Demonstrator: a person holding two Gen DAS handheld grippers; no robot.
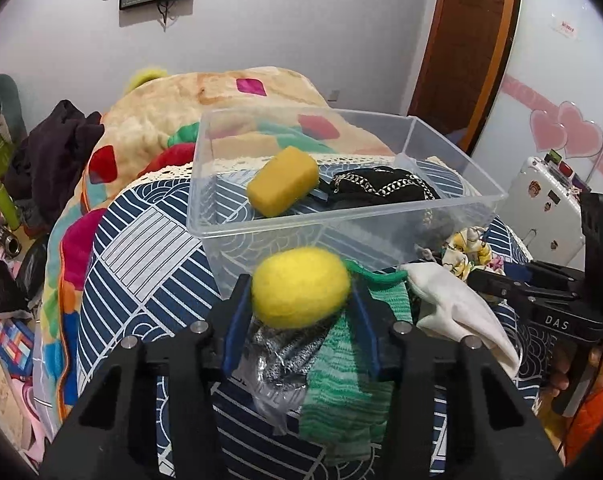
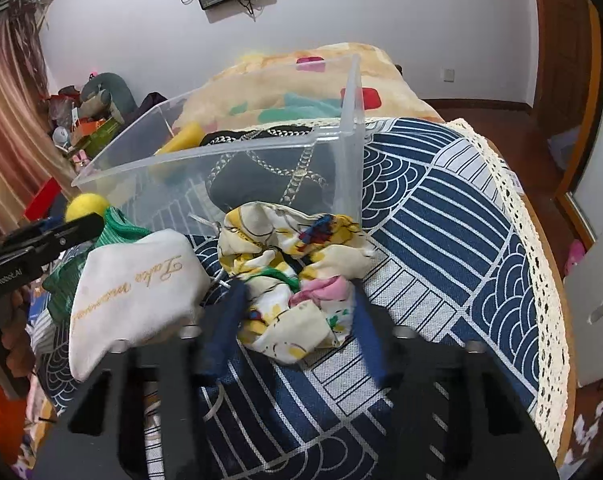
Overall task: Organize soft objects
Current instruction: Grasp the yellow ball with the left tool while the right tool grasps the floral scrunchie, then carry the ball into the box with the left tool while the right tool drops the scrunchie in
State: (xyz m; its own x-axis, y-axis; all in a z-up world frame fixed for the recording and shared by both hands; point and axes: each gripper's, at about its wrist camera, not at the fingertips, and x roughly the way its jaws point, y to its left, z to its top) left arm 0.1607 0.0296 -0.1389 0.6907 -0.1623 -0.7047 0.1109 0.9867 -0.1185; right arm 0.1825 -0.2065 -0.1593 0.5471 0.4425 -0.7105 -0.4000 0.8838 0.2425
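A clear plastic bin (image 1: 341, 216) sits on a surface covered with a blue and white patterned cloth (image 2: 441, 216), with a bed under a bright fleece blanket (image 1: 173, 120) behind it. Inside the bin lie a yellow sponge (image 1: 282, 186) and a black fabric piece with a chain print (image 1: 381, 188), apparently sorted there already. The left tongs (image 1: 301, 300) pinch a yellow felt ball (image 1: 300, 286) between blue pads, held just in front of the bin's near wall, likely headed inside. Under it lie a green knitted cloth (image 1: 341, 380) and a silvery mesh piece (image 1: 281, 356). The right tongs (image 2: 297, 320) are spread on either side of a crumpled floral fabric (image 2: 297, 276) resting on the cloth near the bin's corner, seemingly ready to close. A white embroidered pouch (image 2: 137, 284) lies just beside it.
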